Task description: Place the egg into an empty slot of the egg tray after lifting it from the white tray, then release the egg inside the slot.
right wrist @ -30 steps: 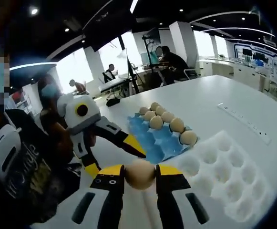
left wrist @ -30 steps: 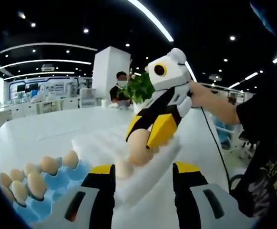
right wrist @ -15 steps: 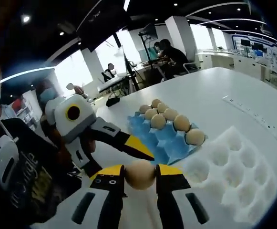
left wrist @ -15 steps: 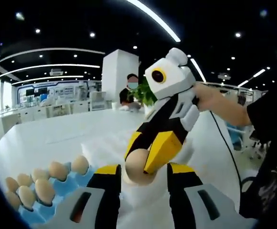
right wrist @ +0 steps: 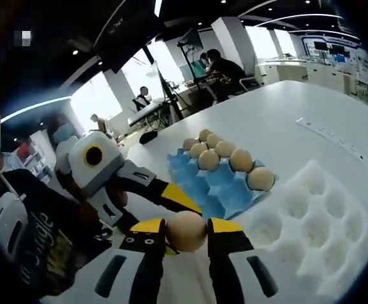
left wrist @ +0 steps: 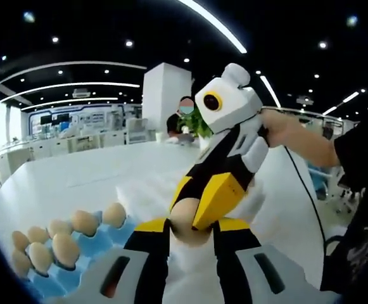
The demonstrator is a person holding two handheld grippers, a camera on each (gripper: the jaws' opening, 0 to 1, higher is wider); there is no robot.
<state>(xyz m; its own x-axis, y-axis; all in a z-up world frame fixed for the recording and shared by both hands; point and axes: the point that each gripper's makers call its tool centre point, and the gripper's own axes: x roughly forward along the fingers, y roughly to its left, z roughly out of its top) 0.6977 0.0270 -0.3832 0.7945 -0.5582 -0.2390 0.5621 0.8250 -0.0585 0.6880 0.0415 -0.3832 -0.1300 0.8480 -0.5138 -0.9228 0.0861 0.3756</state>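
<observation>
The right gripper (right wrist: 186,233) is clamped on an egg (right wrist: 186,231), its two yellow-tipped jaws pressing the shell from either side, and it holds the egg up in the air above the white surface (right wrist: 285,120). In the left gripper view that same gripper (left wrist: 199,212) comes in from the right, held by a person's hand (left wrist: 279,126), with the egg (left wrist: 185,218) showing between its jaws.

The left gripper (left wrist: 190,227) has its jaws fairly close together, and the egg appears in the gap between them; whether they touch it I cannot tell. In the right gripper view this gripper (right wrist: 171,196) reaches in from the left with its jaws spread apart, one yellow tip just beside the egg.

The blue egg tray (right wrist: 225,190) lies on the surface beyond the egg, with eggs along its far and right sides and several bare slots nearer. The white tray (right wrist: 317,221) sits just right of it, its cups bare where they show. In the left gripper view the blue egg tray (left wrist: 88,244) is at the near left and the white tray (left wrist: 152,190) lies behind the grippers.
</observation>
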